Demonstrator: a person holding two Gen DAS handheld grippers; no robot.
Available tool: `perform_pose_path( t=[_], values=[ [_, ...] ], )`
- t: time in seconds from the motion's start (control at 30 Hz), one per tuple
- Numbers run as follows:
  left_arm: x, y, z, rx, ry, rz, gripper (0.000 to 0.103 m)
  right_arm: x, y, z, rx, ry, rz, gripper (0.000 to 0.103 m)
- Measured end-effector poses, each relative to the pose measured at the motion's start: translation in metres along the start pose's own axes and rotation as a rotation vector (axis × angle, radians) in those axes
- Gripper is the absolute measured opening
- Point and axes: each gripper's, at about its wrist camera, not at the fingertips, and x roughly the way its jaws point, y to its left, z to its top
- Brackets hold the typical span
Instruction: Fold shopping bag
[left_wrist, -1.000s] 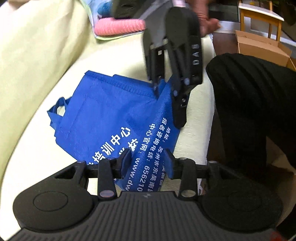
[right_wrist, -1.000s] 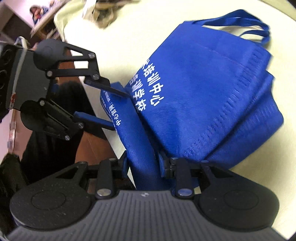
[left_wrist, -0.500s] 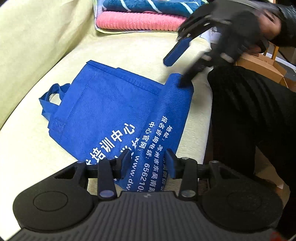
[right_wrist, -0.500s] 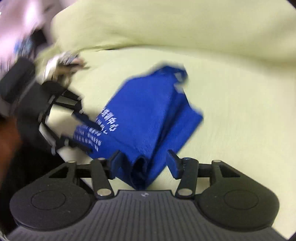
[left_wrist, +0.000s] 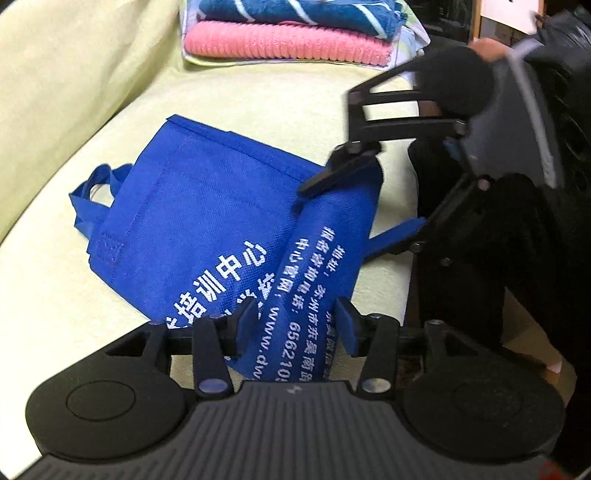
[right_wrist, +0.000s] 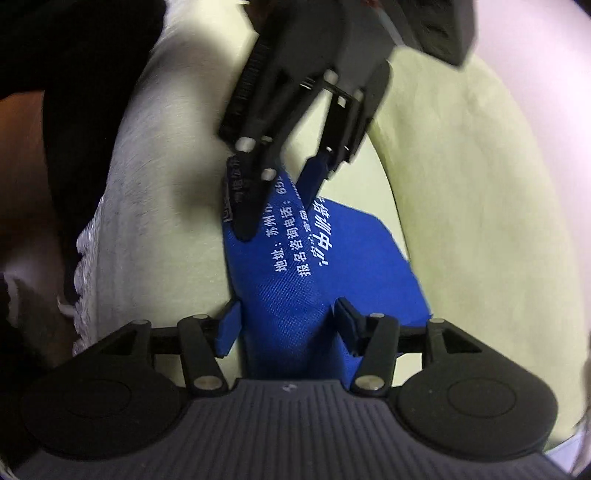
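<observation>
A blue shopping bag (left_wrist: 207, 221) with white print lies on a pale yellow sofa seat (left_wrist: 258, 96), handles at the left. Its near edge is folded up into a narrow ridge (left_wrist: 325, 258). My left gripper (left_wrist: 295, 325) has its jaws apart on either side of one end of that ridge. My right gripper (left_wrist: 362, 218) is open around the far end of the ridge. In the right wrist view the ridge (right_wrist: 295, 288) runs between the right gripper's (right_wrist: 284, 325) spread fingers towards the left gripper (right_wrist: 280, 199).
A folded pink towel (left_wrist: 284, 42) and a striped blue towel (left_wrist: 295, 11) are stacked at the back of the seat. The sofa back (left_wrist: 55, 74) rises at the left. The person's dark-clothed legs (left_wrist: 517, 240) are at the seat's right edge.
The right gripper let go of the bag's end, swung away and opened, then came back down around the far end of the ridge. The left gripper stayed at the near end.
</observation>
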Motion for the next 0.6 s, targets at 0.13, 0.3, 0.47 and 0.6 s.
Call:
perform_pose_path(
  t=[0.13,0.3,0.47,0.6],
  values=[
    [-0.011,-0.028,-0.004,0.113,-0.035,0.14,0.055,0.0,-0.026,0.0,0.14,0.031,0.104,0.045],
    [-0.013,-0.078,-0.017,0.413,-0.036,0.392,0.056,0.016,-0.062,-0.004,0.308,0.069,0.262,0.044],
    [0.008,-0.09,-0.018,0.546,0.013,0.45,0.056,0.038,-0.094,-0.005,0.392,0.125,0.424,0.044],
    [0.018,-0.078,-0.013,0.504,0.031,0.434,0.054,0.059,-0.116,-0.017,0.52,0.138,0.543,0.044]
  ],
)
